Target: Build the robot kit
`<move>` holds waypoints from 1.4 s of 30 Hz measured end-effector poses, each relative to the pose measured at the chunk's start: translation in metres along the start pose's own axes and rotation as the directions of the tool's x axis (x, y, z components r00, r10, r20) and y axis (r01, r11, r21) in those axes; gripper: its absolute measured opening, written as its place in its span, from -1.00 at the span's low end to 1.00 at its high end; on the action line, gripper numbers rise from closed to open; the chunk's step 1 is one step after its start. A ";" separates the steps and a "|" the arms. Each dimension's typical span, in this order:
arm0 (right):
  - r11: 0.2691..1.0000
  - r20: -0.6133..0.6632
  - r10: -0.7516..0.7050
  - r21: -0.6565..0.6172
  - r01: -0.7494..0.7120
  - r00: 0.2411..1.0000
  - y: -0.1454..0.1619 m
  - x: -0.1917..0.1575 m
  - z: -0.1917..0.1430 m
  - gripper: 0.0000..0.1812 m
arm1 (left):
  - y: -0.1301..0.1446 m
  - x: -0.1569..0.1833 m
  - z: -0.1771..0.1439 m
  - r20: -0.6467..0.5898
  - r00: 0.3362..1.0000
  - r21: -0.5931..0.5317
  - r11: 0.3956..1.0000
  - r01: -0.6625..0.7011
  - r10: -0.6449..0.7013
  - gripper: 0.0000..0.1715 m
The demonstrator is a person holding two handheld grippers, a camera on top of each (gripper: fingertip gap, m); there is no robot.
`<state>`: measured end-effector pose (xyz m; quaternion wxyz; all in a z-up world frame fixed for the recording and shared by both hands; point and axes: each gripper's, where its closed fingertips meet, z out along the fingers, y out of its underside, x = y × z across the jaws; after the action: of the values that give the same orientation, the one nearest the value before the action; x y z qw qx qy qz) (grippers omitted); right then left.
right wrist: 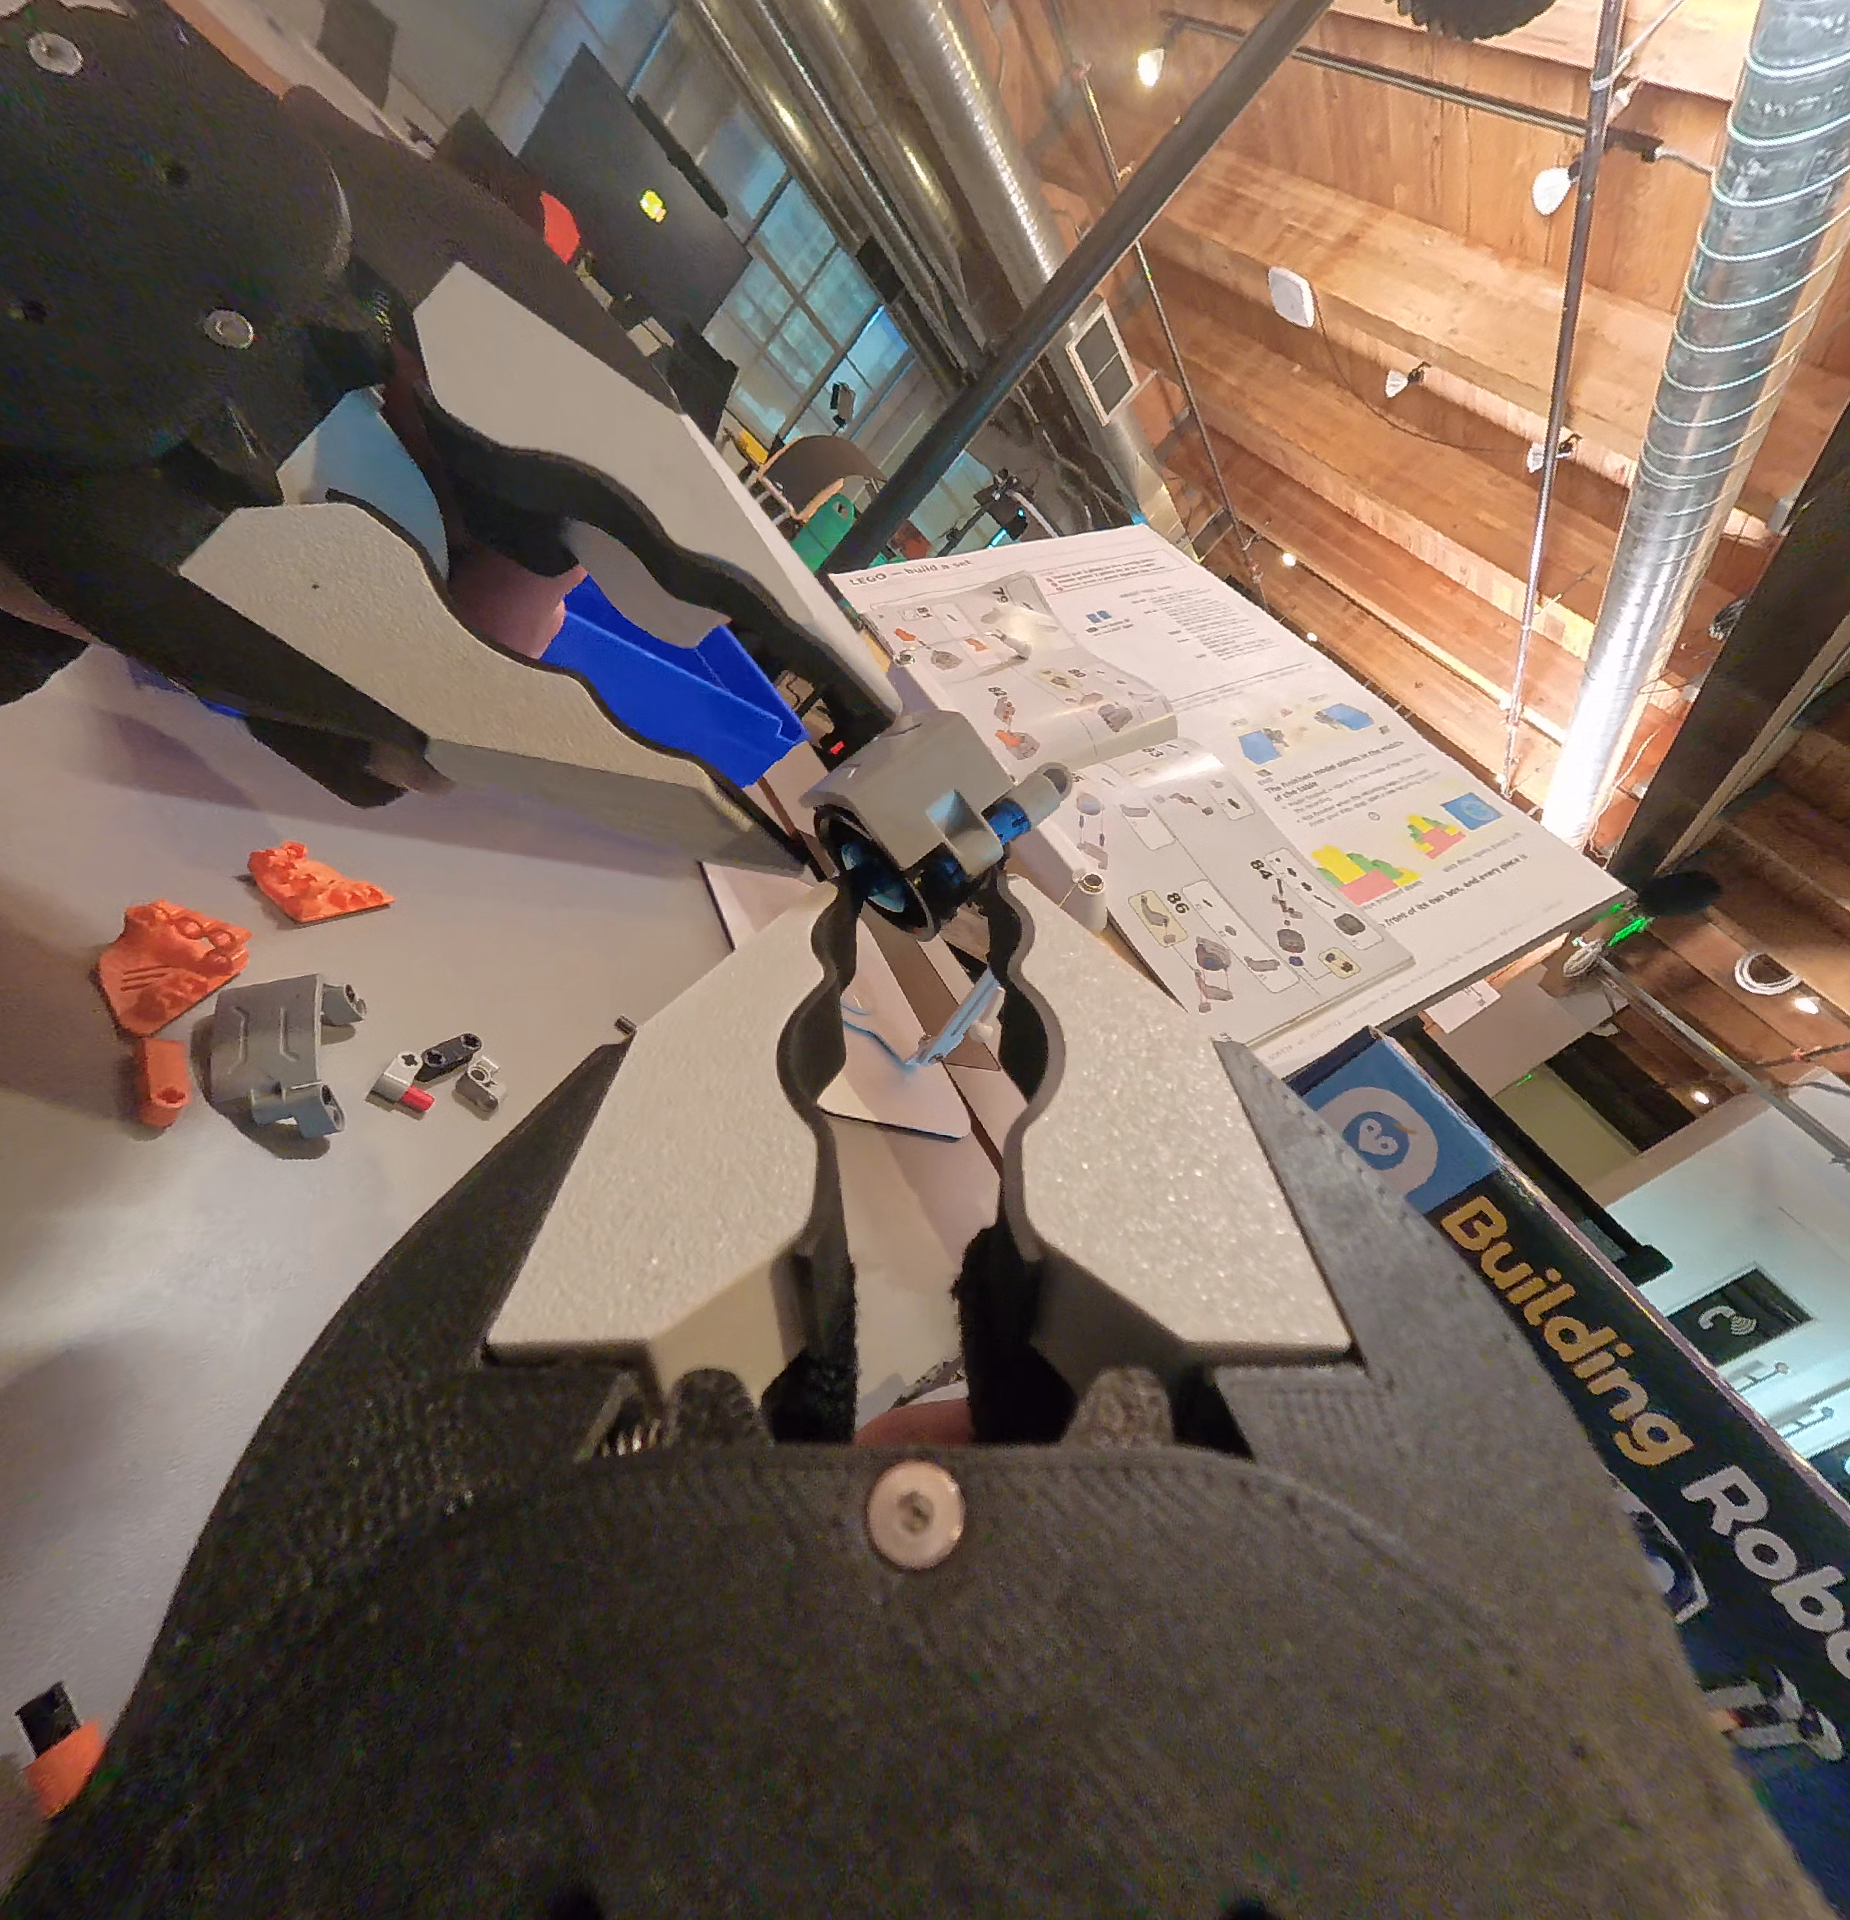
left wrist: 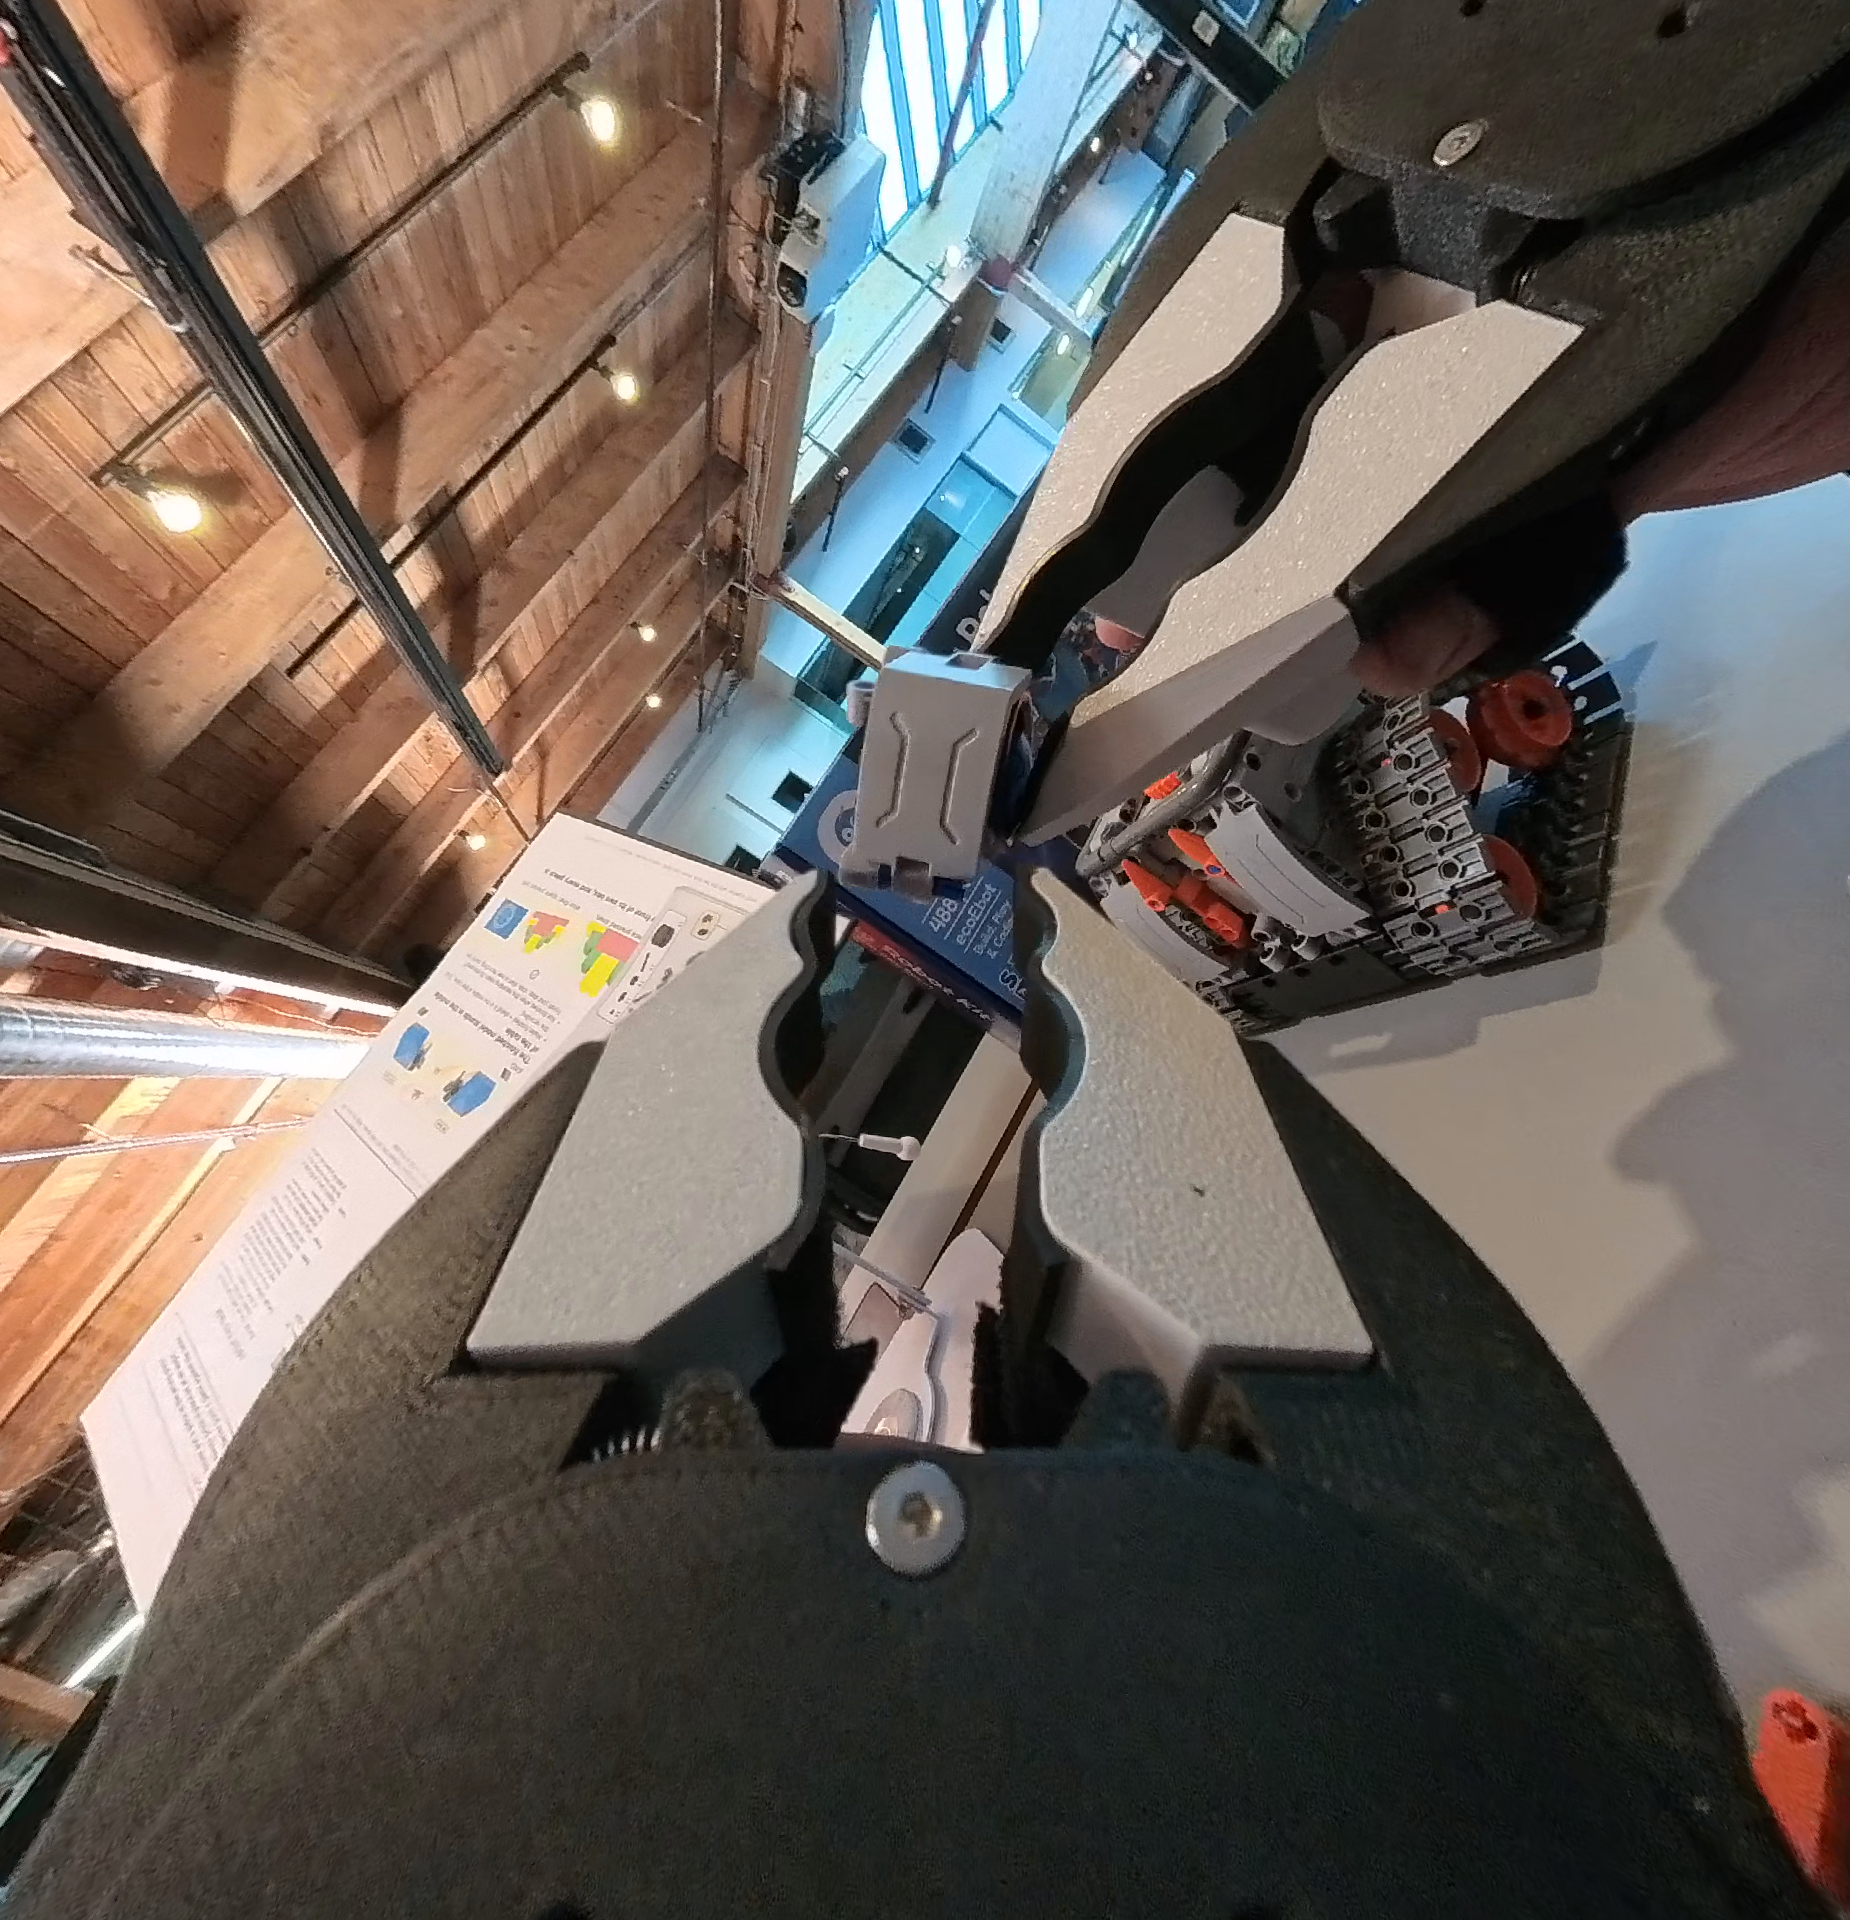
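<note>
A small brick assembly [left wrist: 926,779], a grey panel on a black and blue round part, hangs in the air between both grippers. My right gripper [right wrist: 916,904] is shut on its black and blue part [right wrist: 900,873]; the grey panel [right wrist: 905,790] sticks out past the tips. In the left wrist view the right gripper [left wrist: 1009,738] reaches in from the upper right. My left gripper [left wrist: 926,883] has its jaws apart on either side of the assembly's lower end, with a thin gap showing on each side. In the right wrist view the left gripper [right wrist: 848,790] comes in from the upper left.
On the white table [left wrist: 1523,1247] stands a grey tracked brick vehicle [left wrist: 1368,831] with orange wheels. Loose orange pieces [right wrist: 173,966], a grey panel [right wrist: 272,1049] and small connectors [right wrist: 443,1070] lie on the table. Behind are a blue bin [right wrist: 672,686], a propped instruction sheet [right wrist: 1212,748] and a blue box [right wrist: 1627,1455]. The tips of both grippers are at nearly the same place.
</note>
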<state>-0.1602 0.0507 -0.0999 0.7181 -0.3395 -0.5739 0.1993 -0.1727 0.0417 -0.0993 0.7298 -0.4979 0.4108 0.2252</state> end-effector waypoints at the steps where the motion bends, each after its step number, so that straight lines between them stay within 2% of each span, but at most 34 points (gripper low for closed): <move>1: 1.000 0.001 -0.002 0.000 0.002 1.000 0.000 0.000 0.000 -0.75 | 0.001 0.001 0.000 -0.002 1.000 -0.004 1.000 -0.001 0.001 -0.65; 42: 1.000 -0.001 -0.025 0.003 0.025 1.000 -0.002 -0.002 -0.001 -0.75 | 0.008 0.000 0.002 -0.007 1.000 -0.032 0.999 0.009 -0.009 -0.71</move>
<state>-0.1606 0.0474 -0.0999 0.7214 -0.3312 -0.5774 0.1909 -0.1776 0.0469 -0.1033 0.7215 -0.5121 0.4073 0.2266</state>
